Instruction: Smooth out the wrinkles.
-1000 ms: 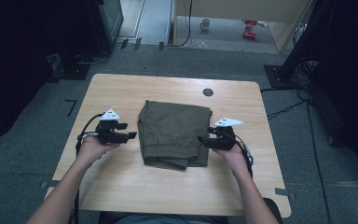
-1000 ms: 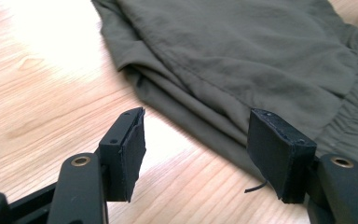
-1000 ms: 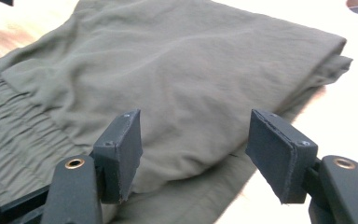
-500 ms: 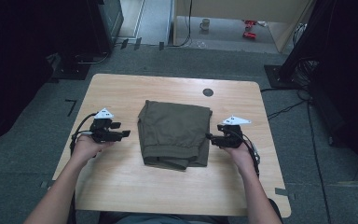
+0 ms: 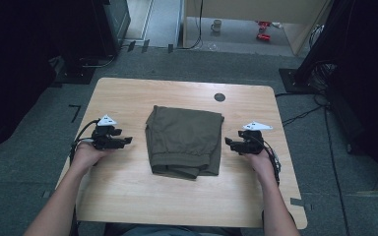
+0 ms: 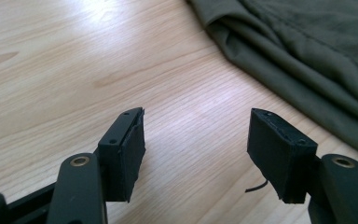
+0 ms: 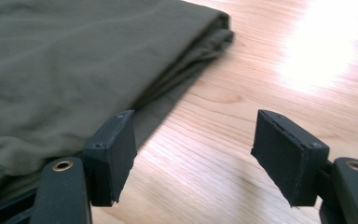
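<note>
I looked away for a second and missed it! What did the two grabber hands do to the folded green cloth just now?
Both drew away sideways. The left gripper slid off to the left, the right gripper to the right, its jaws having just been opening with nothing between them. Both now stand open over bare table, clear of the folded green cloth. The cloth itself stayed put, folded in the middle.

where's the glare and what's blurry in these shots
Right gripper view: strong glare on the wooden table at upper right, folded olive garment slightly soft. Left gripper view: milder sheen at top. High view: table evenly lit, surroundings dark.
</note>
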Demonstrator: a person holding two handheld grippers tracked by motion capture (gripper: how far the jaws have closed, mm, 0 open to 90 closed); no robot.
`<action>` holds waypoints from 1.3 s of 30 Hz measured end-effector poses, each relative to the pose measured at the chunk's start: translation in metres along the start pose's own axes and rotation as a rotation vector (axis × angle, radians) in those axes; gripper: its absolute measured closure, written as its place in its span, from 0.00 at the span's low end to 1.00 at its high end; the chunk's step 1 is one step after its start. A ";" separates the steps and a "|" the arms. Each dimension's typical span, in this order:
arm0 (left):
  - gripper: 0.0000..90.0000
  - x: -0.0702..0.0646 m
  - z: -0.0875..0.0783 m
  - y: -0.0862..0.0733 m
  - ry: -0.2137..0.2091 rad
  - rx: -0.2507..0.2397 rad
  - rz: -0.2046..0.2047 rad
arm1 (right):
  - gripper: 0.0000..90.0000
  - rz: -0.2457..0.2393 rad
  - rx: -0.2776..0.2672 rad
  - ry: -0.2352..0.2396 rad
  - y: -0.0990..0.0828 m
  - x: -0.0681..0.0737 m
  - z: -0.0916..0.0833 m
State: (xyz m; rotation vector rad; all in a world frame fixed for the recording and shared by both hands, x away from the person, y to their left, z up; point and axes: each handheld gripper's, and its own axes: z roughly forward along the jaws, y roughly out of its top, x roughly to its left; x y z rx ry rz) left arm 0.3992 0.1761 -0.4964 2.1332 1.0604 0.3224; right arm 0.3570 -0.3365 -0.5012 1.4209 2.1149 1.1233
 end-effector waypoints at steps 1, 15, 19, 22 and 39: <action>0.41 0.000 0.000 0.000 0.000 0.000 0.000 | 0.33 0.002 0.002 -0.003 -0.001 -0.003 0.001; 0.41 0.015 0.002 -0.010 0.050 0.013 -0.023 | 0.32 0.030 0.039 -0.120 -0.011 -0.031 0.006; 0.40 0.019 0.002 -0.012 0.064 -0.001 -0.018 | 0.30 0.014 0.049 -0.140 -0.013 -0.034 0.008; 0.39 0.022 0.001 -0.015 0.083 -0.020 -0.007 | 0.23 0.009 0.040 -0.164 -0.015 -0.038 0.010; 0.23 0.021 0.005 -0.021 0.132 -0.055 -0.006 | 0.07 0.086 0.062 -0.256 -0.016 -0.037 0.010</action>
